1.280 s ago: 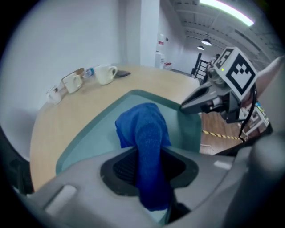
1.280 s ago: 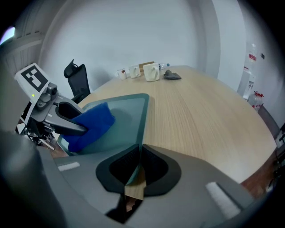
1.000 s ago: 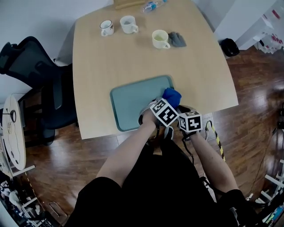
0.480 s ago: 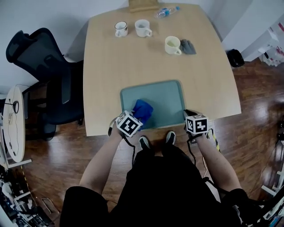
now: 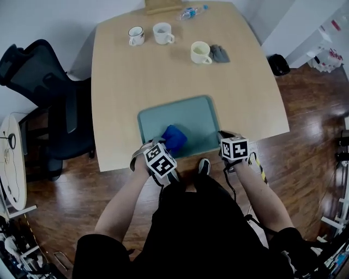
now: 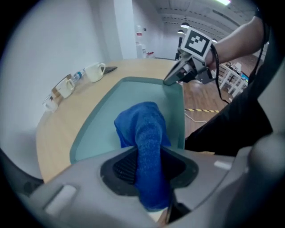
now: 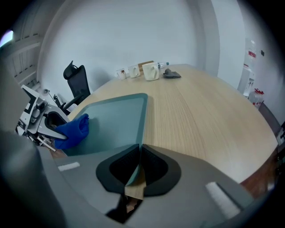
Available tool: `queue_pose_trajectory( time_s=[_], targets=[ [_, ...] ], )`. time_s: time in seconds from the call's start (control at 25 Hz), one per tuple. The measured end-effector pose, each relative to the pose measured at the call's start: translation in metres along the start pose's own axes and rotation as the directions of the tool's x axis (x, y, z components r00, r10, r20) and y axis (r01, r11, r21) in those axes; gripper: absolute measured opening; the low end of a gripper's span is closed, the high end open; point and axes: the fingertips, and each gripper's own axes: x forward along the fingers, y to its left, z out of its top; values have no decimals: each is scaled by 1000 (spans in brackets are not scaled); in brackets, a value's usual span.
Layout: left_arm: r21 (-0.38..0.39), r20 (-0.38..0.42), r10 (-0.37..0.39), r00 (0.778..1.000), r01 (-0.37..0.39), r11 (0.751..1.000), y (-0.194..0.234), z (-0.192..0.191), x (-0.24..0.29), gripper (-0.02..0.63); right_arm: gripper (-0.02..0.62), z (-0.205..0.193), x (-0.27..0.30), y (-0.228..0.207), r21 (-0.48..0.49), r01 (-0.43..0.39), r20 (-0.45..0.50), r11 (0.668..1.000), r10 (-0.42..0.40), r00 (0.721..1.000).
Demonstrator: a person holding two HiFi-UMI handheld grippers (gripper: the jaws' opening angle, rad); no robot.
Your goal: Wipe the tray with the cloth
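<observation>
- Gripping the blue cloth [image 5: 174, 137] between its pads, the left gripper [image 6: 149, 165] stands with its jaws partly closed, clamped on a bunched fold; the rest of the cloth spills forward out of the jaws.
- The cloth rests on the floor of the teal tray [image 5: 191, 117], at the tray's near-left corner, close to the person's side of the tabletop [image 5: 163, 71].
- The right gripper [image 7: 139, 167] has its jaws drawn almost together and pinched on the tray's rim at the near-right corner; the thin edge of the rim runs straight in between the pads.
- The tray lies flat, its long side roughly parallel to the near edge of the tabletop and just inside it. Apart from the cloth, it carries nothing.
- Both grippers sit at the near edge, one at each near corner of the tray, well apart from each other.
- At the far end of the tabletop stand a white patterned mug [image 5: 136, 35], a plain white mug [image 5: 163, 32] just beside it, and a cream mug [image 5: 200, 52] further right.
- A grey rag [image 5: 220, 53] lies touching or just beside the cream mug.
- A plastic bottle [image 5: 191, 11] lies on its side at the far edge.
- A black office chair [image 5: 49, 98] stands on the wooden floor [image 5: 305, 152] to the left of the tabletop.
</observation>
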Motion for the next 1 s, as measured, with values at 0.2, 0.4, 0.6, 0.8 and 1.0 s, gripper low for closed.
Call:
queue_pose_trajectory(
  time_s=[0.2, 0.4, 0.6, 0.8, 1.0],
  targets=[
    [123, 29, -93, 995, 89, 988, -38, 69, 22, 132, 21, -1, -2, 1, 27, -16, 15, 1000, 15, 1000],
    [362, 22, -104, 994, 89, 928, -69, 125, 43, 132, 21, 0, -1, 0, 49, -53, 25, 997, 52, 998],
    [465, -29, -106, 994, 107, 879, -73, 139, 51, 141, 18, -1, -3, -2, 50, -54, 35, 997, 52, 998],
    [346, -13, -36, 999, 38, 937, -13, 145, 44, 138, 18, -2, -3, 1, 27, -70, 31, 997, 69, 997],
    [309, -20, 146, 989, -133, 942, 84, 176, 50, 138, 19, -5, -5, 2, 26, -68, 38, 997, 67, 997]
  ],
)
